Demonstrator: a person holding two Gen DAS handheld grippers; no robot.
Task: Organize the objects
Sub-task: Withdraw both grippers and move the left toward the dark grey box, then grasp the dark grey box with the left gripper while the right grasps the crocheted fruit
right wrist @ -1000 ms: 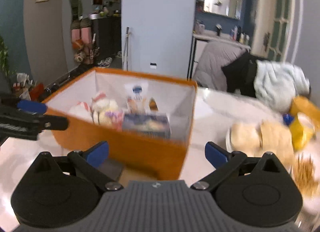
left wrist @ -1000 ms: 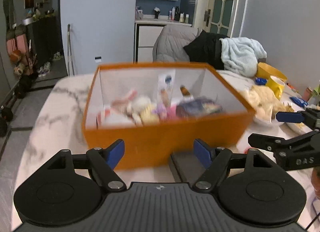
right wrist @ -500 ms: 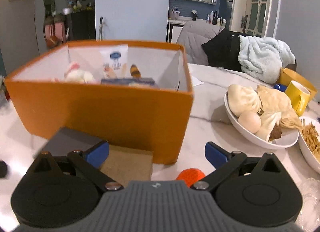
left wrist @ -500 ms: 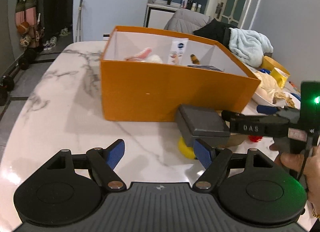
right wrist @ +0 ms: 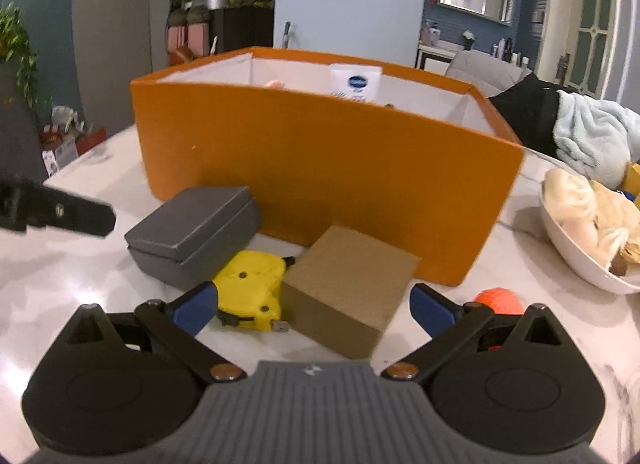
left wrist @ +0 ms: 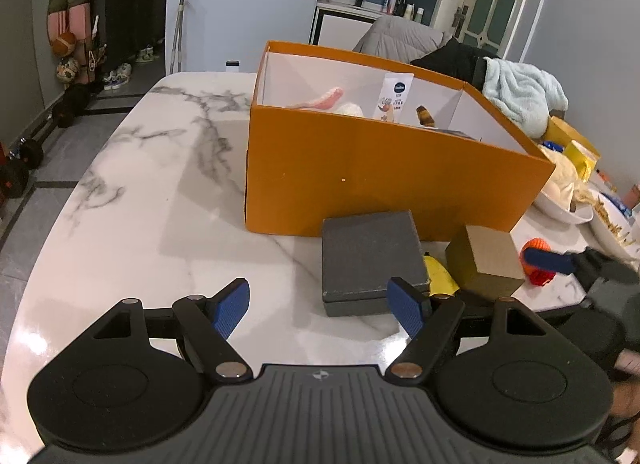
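Both grippers are hovering low over the marble table, pointing at the cluster in front of the orange box. Left gripper is standing wide, nothing between its blue pads; the dark grey lidded box is lying just ahead of its right-hand pad. Right gripper is also standing wide, holding nothing; the brown cardboard cube and the yellow tape measure are sitting between its fingers in that view, pads not pressing on either. Tape measure is touching the cube and the grey box, all three just beside the orange box's near wall. Orange ball is sitting on the table to the right of the cube, beside the right gripper's outer finger. Orange box is holding a white tube standing upright and some pink and white items, partly hidden. White bowl of food is sitting towards the table's right edge.
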